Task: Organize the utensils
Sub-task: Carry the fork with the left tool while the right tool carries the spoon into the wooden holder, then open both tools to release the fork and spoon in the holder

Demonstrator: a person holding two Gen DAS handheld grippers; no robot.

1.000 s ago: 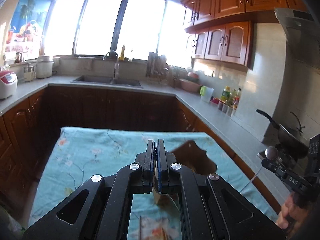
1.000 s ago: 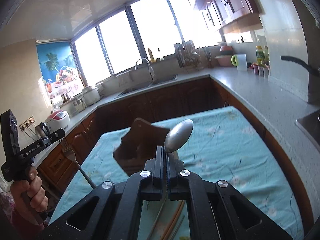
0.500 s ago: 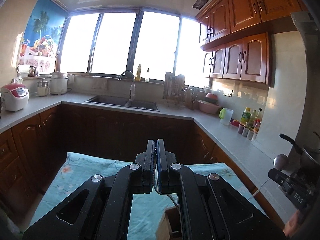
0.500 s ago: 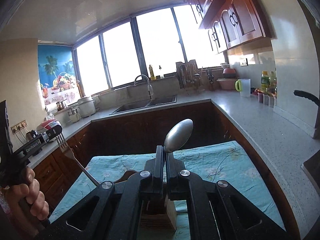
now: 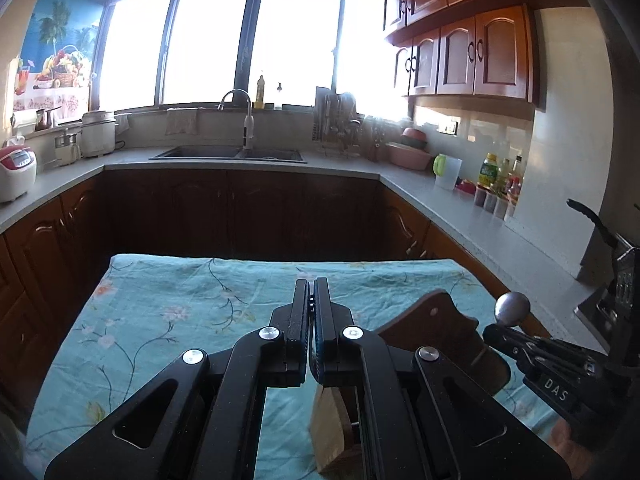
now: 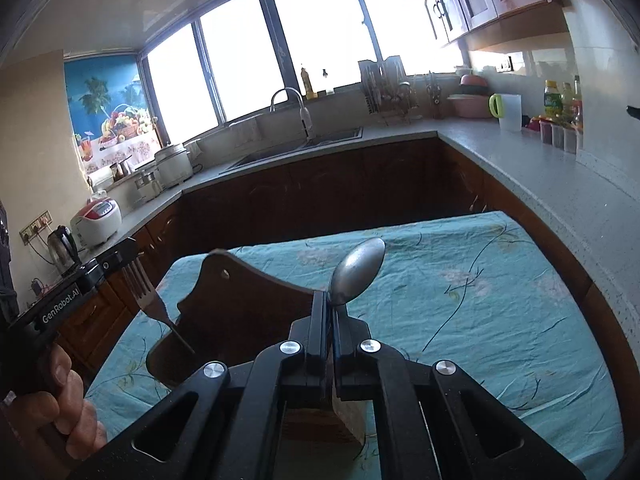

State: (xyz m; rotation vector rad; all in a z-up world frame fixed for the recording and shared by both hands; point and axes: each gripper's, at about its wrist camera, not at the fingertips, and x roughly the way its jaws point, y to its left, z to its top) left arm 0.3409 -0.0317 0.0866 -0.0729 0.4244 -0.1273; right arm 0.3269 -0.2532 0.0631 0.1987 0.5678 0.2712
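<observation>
My right gripper point(image 6: 329, 300) is shut on a metal spoon point(image 6: 358, 272), bowl upward, above a dark wooden utensil holder point(image 6: 240, 312) on the table. My left gripper point(image 5: 311, 286) is shut; in the right wrist view it point(image 6: 120, 258) holds a metal fork point(image 6: 146, 294), tines up, whose handle reaches down toward the holder. The fork is hidden in the left wrist view. The holder point(image 5: 440, 332) and the spoon point(image 5: 512, 308) in the right gripper point(image 5: 500, 334) show at the right of the left wrist view.
A teal floral cloth point(image 5: 180, 304) covers the table. Behind it a counter holds a sink point(image 5: 228, 154), rice cookers point(image 5: 16, 168), a dish rack point(image 5: 336, 120) and bottles point(image 5: 496, 172). A stove with a pan handle point(image 5: 592, 220) is at right.
Both grippers have tilted back down after pointing up, so the table and holder fill more of each view. The fork and spoon remain gripped, and the right gripper looks nearer the left.
</observation>
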